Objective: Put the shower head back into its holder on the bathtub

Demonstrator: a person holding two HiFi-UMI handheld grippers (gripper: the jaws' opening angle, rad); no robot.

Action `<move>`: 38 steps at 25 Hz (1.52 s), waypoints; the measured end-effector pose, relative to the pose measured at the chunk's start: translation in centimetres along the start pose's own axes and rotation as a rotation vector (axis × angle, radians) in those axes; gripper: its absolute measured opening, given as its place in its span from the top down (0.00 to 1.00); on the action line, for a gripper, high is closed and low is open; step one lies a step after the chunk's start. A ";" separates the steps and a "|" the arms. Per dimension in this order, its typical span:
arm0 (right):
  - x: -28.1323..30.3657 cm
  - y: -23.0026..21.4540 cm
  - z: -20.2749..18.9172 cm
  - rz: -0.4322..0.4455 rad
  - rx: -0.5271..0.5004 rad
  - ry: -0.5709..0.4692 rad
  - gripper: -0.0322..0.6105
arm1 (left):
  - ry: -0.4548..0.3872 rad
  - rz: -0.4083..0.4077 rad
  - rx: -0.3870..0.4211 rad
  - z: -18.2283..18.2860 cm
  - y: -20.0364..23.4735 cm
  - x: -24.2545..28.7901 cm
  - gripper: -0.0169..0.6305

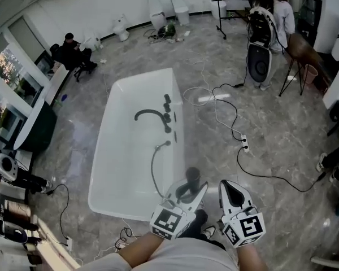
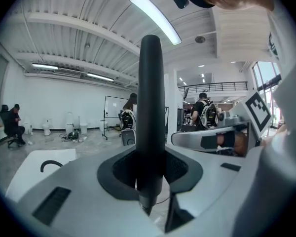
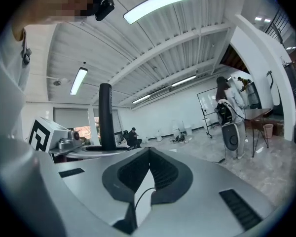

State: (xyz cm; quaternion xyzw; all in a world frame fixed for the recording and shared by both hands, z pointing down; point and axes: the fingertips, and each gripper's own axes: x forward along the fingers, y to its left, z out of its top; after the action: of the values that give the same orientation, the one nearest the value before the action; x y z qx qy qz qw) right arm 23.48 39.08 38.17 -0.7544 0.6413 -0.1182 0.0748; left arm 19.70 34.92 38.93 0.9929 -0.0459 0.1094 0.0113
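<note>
The white bathtub (image 1: 116, 151) lies ahead in the head view, with a black curved spout (image 1: 150, 115) and black fittings (image 1: 168, 116) on its right rim. A dark hose (image 1: 154, 168) runs from the tub toward me. My left gripper (image 1: 186, 189) is shut on the black shower head (image 1: 192, 176), which stands upright between its jaws (image 2: 150, 107). The left gripper (image 2: 149, 174) hovers over the tub's near right corner. To its right, my right gripper (image 1: 229, 185) is shut with nothing in it (image 3: 148, 154). The holder itself I cannot pick out among the fittings.
Cables (image 1: 226, 109) and a power strip (image 1: 244, 143) lie on the marble floor right of the tub. A person sits at the far left (image 1: 73, 52), another stands at the far right (image 1: 279, 16) near a black-and-white device (image 1: 259, 61). Toilets (image 1: 157, 16) line the back wall.
</note>
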 end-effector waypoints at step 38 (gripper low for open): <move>34.5 4.0 1.5 0.733 -0.106 0.251 0.93 | -0.016 0.693 -0.171 2.4 32.3 4.1 0.81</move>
State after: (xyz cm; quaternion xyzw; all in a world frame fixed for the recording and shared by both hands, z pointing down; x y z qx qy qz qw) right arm 25.20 4.37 38.52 -0.4577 0.8777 -0.1417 -0.0061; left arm 21.16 2.30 37.86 0.9146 -0.3891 0.0949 0.0561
